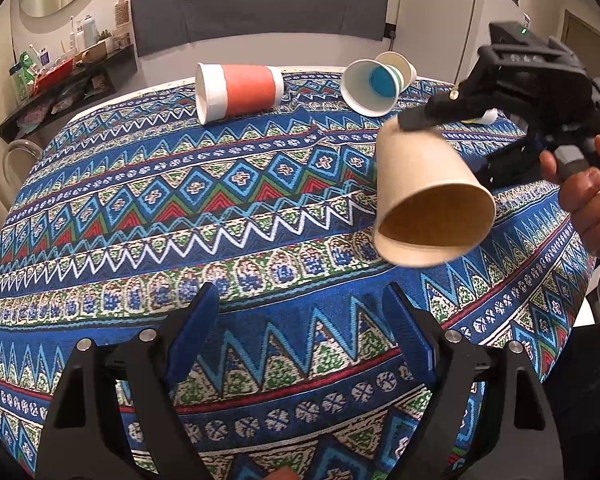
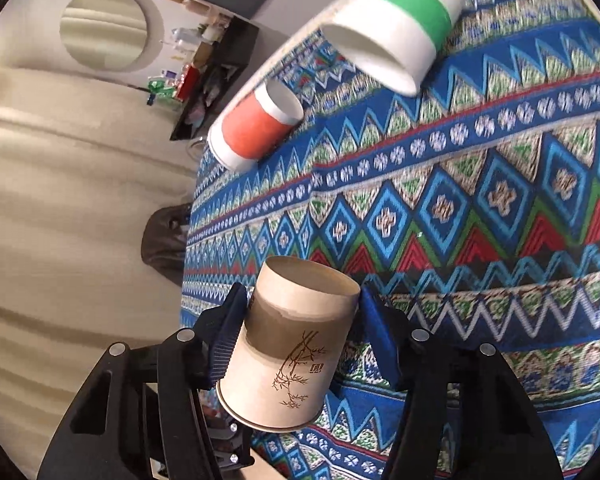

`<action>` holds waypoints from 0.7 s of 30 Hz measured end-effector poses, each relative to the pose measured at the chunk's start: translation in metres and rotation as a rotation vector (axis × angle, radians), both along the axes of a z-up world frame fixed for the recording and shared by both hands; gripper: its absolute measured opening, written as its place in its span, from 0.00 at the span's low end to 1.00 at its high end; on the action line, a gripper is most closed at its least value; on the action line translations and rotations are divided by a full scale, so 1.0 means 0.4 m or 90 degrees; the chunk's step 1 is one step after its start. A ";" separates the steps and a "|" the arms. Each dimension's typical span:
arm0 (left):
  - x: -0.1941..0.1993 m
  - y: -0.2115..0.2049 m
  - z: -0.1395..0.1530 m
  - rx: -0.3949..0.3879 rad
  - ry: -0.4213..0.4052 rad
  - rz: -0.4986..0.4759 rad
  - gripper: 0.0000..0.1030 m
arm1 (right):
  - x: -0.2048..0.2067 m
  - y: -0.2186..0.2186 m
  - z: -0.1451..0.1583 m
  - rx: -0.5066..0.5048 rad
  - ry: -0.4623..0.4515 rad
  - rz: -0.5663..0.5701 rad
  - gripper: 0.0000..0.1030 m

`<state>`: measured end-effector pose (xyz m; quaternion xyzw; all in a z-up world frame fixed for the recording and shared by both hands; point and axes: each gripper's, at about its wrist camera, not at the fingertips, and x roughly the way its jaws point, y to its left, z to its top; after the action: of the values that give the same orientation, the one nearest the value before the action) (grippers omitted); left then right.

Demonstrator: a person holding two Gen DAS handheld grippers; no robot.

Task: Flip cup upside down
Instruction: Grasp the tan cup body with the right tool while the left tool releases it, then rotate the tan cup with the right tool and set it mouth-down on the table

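My right gripper [image 2: 302, 328] is shut on a tan paper cup [image 2: 290, 344] with a brown band and a bamboo drawing. In the left wrist view the same tan cup [image 1: 428, 196] hangs in the air above the patterned tablecloth [image 1: 180, 208], tilted with its open mouth down and toward the camera, held by its base in the right gripper [image 1: 424, 120]. My left gripper [image 1: 300, 320] is open and empty, low over the near part of the table.
A red-banded white cup [image 1: 240, 90] lies on its side at the far edge. A white cup with a blue inside bottom [image 1: 370, 86] and another cup [image 1: 398, 66] lie near it. A green-banded cup [image 2: 396, 24] shows in the right wrist view. Shelves with clutter [image 1: 60, 76] stand at left.
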<state>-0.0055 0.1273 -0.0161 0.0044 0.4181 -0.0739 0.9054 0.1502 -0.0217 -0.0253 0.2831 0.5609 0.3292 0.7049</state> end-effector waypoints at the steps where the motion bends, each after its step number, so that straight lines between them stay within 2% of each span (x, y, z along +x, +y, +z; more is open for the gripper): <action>1: 0.006 -0.005 -0.001 -0.008 0.005 -0.001 0.81 | -0.003 -0.009 0.010 -0.003 -0.015 -0.004 0.52; 2: 0.008 -0.009 0.000 -0.013 0.006 -0.002 0.85 | -0.005 -0.017 0.023 -0.006 -0.032 -0.009 0.52; 5: 0.013 -0.017 0.006 -0.026 -0.003 0.001 0.85 | -0.005 -0.045 0.049 -0.012 -0.072 -0.033 0.52; 8: 0.023 -0.026 0.014 -0.035 -0.005 0.000 0.85 | -0.002 -0.066 0.068 -0.045 -0.118 -0.056 0.52; 17: 0.044 -0.055 0.000 -0.016 -0.004 -0.003 0.88 | -0.046 -0.066 0.140 -0.249 -0.333 -0.086 0.52; 21: 0.055 -0.060 -0.009 -0.023 0.001 0.005 0.91 | -0.063 -0.058 0.150 -0.313 -0.397 -0.087 0.52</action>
<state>0.0166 0.1034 -0.0198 -0.0138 0.4175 -0.0781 0.9052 0.1252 -0.0450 0.0347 0.0293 0.3618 0.2073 0.9084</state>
